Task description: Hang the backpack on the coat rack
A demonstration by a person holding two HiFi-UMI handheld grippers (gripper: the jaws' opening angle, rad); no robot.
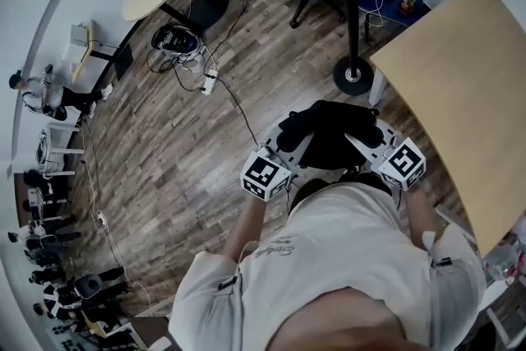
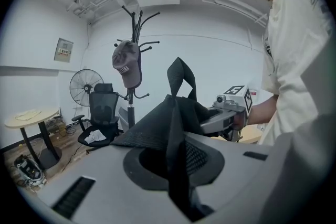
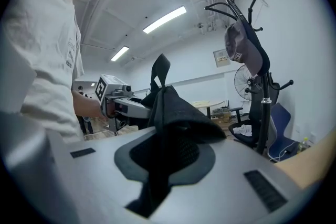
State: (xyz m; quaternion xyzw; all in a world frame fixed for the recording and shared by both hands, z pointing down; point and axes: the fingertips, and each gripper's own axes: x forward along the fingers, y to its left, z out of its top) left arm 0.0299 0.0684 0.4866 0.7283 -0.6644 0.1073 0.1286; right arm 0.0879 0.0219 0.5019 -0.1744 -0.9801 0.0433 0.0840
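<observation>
While both grippers carry it, the black backpack (image 1: 329,134) hangs in the air before the person, near the coat rack (image 1: 352,29) but apart from it. The left gripper (image 2: 178,168) is clamped on a black webbing strap of the bag, and the right gripper (image 3: 157,165) is likewise pressed onto the bag's strap and mesh. A top loop stands up between them. Each gripper's cube bears black-and-white square markers. The script on the person's white shirt and the white print on the grey cap (image 2: 127,64) are too small to read, as is the wall notice (image 2: 64,49). Only the gripper views show the rack's hooks and the cap hung there; only the head view shows the rack's round base on the wood floor and the tan table (image 1: 460,94) beside it. The left gripper view alone shows a fan (image 2: 86,84).
</observation>
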